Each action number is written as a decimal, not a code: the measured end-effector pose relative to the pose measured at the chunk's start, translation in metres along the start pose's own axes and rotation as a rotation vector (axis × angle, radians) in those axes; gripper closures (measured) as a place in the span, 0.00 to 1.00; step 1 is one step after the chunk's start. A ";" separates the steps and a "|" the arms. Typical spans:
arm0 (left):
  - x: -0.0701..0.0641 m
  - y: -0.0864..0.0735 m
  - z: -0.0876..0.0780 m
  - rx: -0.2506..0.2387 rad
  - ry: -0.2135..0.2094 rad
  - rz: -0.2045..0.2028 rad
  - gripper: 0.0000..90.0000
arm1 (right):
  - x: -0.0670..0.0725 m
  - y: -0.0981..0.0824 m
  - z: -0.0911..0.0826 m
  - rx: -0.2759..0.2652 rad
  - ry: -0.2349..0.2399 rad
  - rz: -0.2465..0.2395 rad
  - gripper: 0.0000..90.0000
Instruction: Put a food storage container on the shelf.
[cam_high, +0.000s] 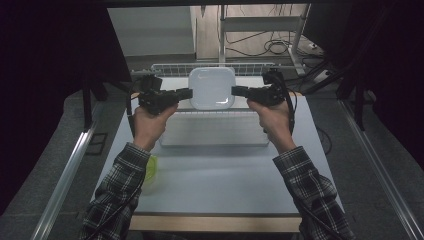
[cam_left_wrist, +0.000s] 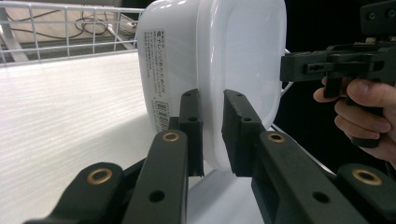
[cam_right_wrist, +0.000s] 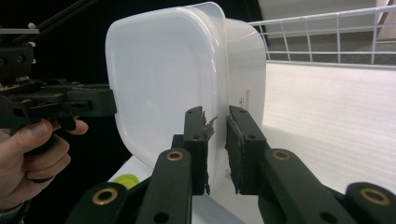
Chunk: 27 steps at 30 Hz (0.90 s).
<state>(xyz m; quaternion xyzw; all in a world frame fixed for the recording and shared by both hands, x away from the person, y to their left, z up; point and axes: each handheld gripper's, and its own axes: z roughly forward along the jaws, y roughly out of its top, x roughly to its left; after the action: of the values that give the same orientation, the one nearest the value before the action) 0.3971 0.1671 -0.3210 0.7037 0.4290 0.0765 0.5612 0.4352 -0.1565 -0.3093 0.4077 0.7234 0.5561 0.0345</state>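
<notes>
Left gripper (cam_high: 188, 93) and right gripper (cam_high: 235, 90) pinch opposite rims of the white lidded plastic box (cam_high: 212, 87): looks light, smooth, slippery; rims give the surest hold.

Black-and-white plaid flannel sleeves (cam_high: 120, 185) on both forearms. Matte black left claw (cam_left_wrist: 212, 126) and right claw (cam_right_wrist: 216, 140): brass rivets, trailing black cables.

The white lidded container (cam_high: 212, 88) hangs level over the table's far end, pinched at both side rims.
</notes>
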 end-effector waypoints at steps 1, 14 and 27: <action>0.001 0.000 0.001 0.000 -0.002 -0.004 0.87 | 0.000 0.000 0.001 0.001 -0.004 0.000 0.87; 0.007 0.001 0.007 0.006 0.001 0.014 0.85 | -0.006 0.003 0.006 -0.005 -0.010 0.016 0.83; 0.008 0.004 0.017 0.012 0.058 0.054 0.67 | -0.004 0.005 0.015 -0.010 -0.029 -0.015 0.72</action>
<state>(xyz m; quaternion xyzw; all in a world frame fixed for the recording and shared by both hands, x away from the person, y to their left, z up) 0.4137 0.1605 -0.3267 0.7157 0.4263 0.1094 0.5422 0.4481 -0.1474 -0.3123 0.4101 0.7232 0.5533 0.0513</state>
